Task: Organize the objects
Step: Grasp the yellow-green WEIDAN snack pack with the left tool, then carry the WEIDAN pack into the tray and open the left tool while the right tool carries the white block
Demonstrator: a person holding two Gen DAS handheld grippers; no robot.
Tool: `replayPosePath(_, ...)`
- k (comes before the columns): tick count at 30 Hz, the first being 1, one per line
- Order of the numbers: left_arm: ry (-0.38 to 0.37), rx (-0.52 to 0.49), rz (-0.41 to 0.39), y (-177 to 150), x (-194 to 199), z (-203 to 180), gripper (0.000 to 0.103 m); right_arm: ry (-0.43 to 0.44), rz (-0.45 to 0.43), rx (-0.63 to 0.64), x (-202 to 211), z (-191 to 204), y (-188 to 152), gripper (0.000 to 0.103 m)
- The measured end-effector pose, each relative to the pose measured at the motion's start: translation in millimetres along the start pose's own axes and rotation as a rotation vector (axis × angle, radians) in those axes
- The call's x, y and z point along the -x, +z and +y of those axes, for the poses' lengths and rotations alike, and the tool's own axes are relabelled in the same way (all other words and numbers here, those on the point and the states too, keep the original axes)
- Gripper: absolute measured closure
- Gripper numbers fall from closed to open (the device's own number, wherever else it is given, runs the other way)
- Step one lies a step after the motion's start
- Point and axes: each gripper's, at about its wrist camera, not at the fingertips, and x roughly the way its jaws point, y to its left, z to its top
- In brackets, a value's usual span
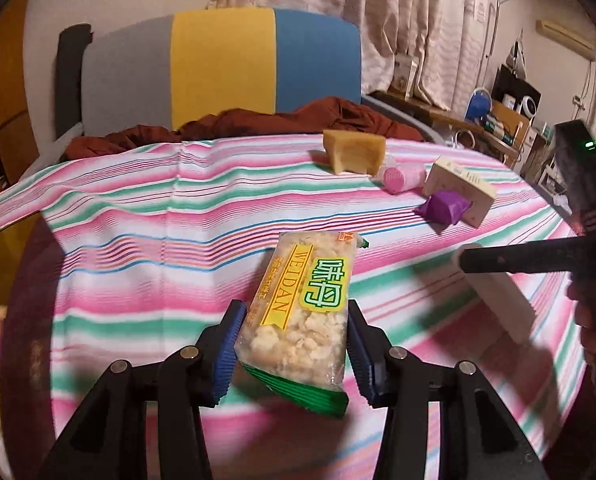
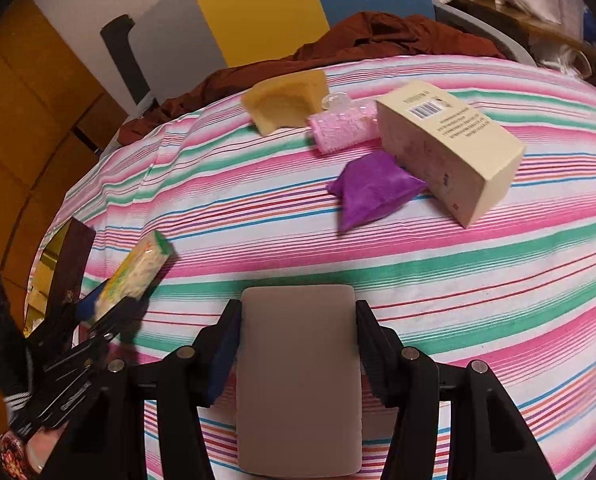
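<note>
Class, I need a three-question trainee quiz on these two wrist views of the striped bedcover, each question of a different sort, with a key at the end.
1. True or false: the left gripper holds a purple pouch.
2. Which item lies between the yellow sponge block and the cream carton? A) pink bottle B) snack packet C) grey slab
3. Fill in: the right gripper has its jaws closed on a flat grey ____.

Key
1. False: it holds the WEIDAN snack packet; the purple pouch lies on the striped bedcover.
2. A, the pink bottle.
3. slab: the grey slab.
</note>
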Motion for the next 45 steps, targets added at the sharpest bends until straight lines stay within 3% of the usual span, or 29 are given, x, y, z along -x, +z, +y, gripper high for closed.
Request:
replayPosePath(10, 0.006, 0.156, -0.068, -15, 65, 55, 0.054, 0.034, -0.018, 0.061, -4, 17, -7, 0.047)
replayPosePath(19, 0.083, 0.308, -0.104, -21, 112, 129, 0.054, 0.139, -0.061, 0.198, -4, 54, -18, 0.047)
replayPosePath(26, 0.153, 0.45, -0.061, -23, 115, 198, 0.054, 0.252, -0.107, 0.243, 14, 87, -22, 0.047)
replayPosePath(32, 0.211, 0.494, 0.017, -26, 97, 238, 0.054, 0.324, -0.096, 0.261, 21, 126, -31, 0.047)
replayPosePath(39, 0.279, 0.512, 0.106, -31, 85, 267, 0.054, 0.394, -0.08, 0.299, 22, 168, -39, 0.047)
replayPosePath(45, 0.297, 0.506, 0.07, -36, 100, 268, 0.044, 0.432, -0.059, 0.337, 16, 201, -43, 0.047)
